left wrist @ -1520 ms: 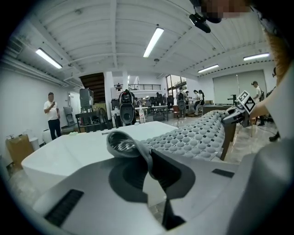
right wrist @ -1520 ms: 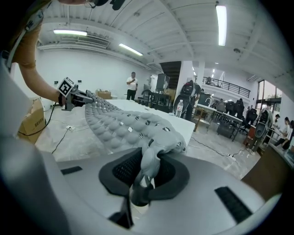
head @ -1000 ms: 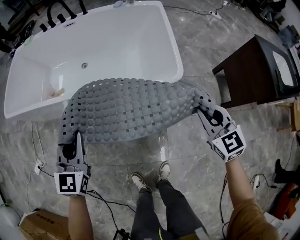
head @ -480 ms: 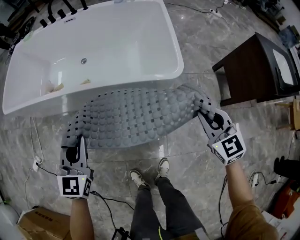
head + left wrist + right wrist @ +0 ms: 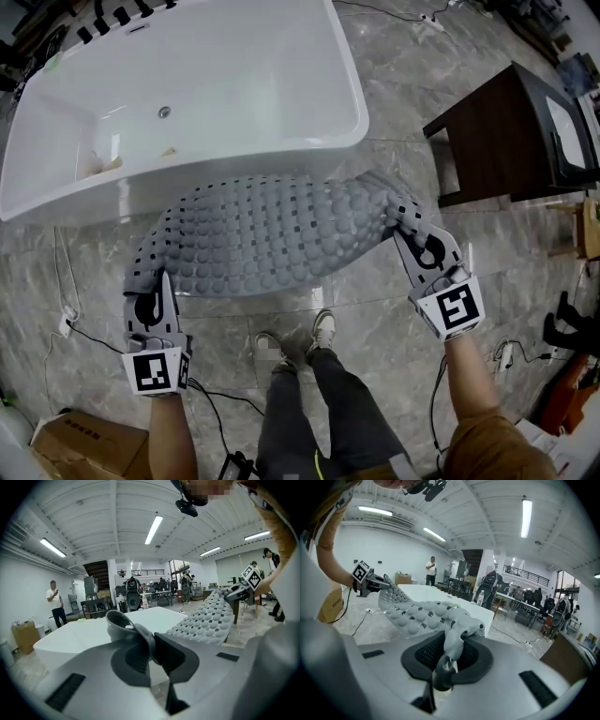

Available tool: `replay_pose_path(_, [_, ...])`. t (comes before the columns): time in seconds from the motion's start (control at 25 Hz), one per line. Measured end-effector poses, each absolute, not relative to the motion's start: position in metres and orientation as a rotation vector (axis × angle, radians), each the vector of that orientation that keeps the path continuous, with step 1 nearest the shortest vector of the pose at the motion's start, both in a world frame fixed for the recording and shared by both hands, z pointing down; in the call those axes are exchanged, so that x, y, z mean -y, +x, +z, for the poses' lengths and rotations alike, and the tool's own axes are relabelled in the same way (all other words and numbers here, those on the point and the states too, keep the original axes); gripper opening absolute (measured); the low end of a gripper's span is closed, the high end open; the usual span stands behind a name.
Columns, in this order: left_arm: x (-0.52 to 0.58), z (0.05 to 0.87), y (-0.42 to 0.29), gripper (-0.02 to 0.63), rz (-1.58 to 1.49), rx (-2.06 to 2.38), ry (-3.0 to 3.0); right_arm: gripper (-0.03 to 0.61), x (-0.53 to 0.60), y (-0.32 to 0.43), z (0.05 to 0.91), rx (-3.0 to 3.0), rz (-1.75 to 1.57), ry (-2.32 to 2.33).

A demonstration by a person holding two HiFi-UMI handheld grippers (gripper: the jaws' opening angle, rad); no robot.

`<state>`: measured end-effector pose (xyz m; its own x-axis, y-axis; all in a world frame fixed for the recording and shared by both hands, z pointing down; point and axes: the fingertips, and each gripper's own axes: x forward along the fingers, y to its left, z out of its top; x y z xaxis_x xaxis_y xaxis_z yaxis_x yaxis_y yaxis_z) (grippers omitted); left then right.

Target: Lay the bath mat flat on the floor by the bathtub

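Note:
A grey bubbled bath mat point(image 5: 272, 234) hangs stretched between my two grippers, above the marble floor just in front of the white bathtub point(image 5: 187, 84). My left gripper point(image 5: 150, 292) is shut on the mat's left corner point(image 5: 126, 627). My right gripper point(image 5: 420, 246) is shut on the mat's right corner point(image 5: 457, 639). The mat sags and bulges between them, its far edge next to the tub's wall. In the right gripper view the mat point(image 5: 422, 613) runs away to the left gripper point(image 5: 370, 584).
A dark wooden cabinet point(image 5: 511, 141) stands right of the tub. The person's shoes point(image 5: 300, 342) are on the floor below the mat. Cables point(image 5: 66, 309) trail at the left, a cardboard box point(image 5: 80, 445) sits at bottom left. A person point(image 5: 57, 604) stands beyond the tub.
Both grippers have drawn the mat back off the tub's rim towards the person and lower. The mat now hangs in front of the tub instead of over its edge.

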<state>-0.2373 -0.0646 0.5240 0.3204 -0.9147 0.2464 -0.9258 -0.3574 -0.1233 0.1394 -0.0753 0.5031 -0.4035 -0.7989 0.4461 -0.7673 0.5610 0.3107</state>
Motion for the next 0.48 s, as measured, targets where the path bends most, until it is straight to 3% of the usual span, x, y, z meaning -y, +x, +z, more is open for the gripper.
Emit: replay_pose_path(0.48, [0.081,0.482,-0.25,0.023,0.435,1.756,2.567,0.051,0.082,0.124,0.457,2.248,-0.071,1.325])
